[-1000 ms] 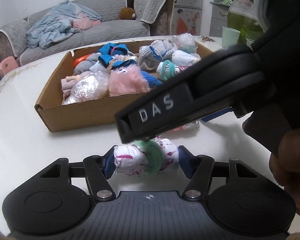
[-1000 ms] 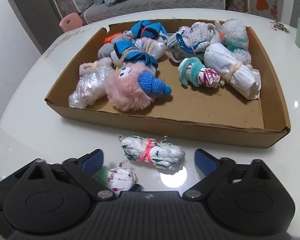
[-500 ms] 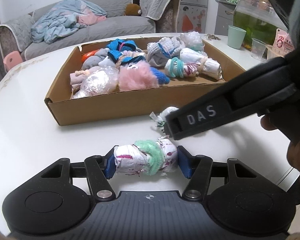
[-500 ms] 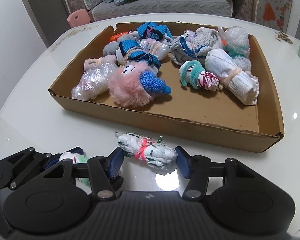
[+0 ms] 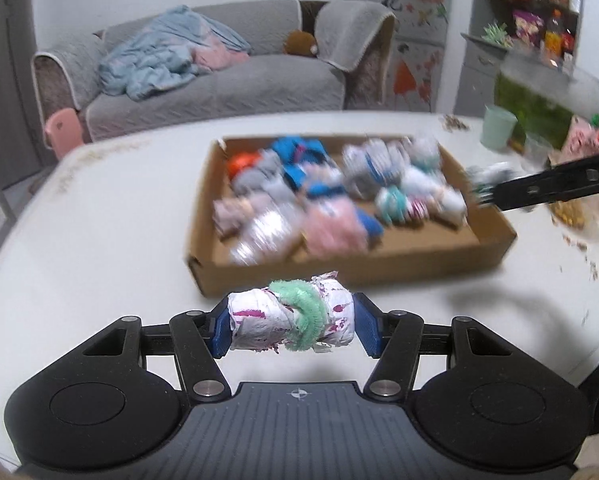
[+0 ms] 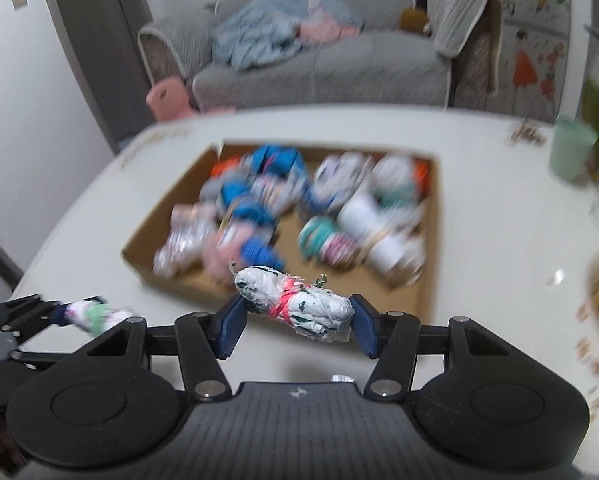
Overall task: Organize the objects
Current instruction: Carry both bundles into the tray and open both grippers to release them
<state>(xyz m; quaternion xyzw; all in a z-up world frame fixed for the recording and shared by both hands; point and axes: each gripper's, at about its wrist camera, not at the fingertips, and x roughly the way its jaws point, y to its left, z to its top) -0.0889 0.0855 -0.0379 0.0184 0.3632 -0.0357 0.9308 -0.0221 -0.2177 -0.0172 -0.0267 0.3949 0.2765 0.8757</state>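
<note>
Your left gripper point(image 5: 292, 330) pinches the green-tied bundle point(image 5: 292, 323) endwise, and your right gripper point(image 6: 296, 326) pinches the red-tied bundle point(image 6: 295, 305) likewise. Both hang just short of the cardboard box point(image 5: 495, 246), likely bound for its bare near corner.

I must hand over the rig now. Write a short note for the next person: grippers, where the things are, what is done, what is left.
Left gripper: shut on the green-tied bundle, off the table.
Right gripper: shut on the red-tied bundle, near the box's front edge.
Box: on the white table, already holding many bundles.
Done: both loose bundles picked up.
Left: put both into the box, probably in the bare front right part, then release.
</note>
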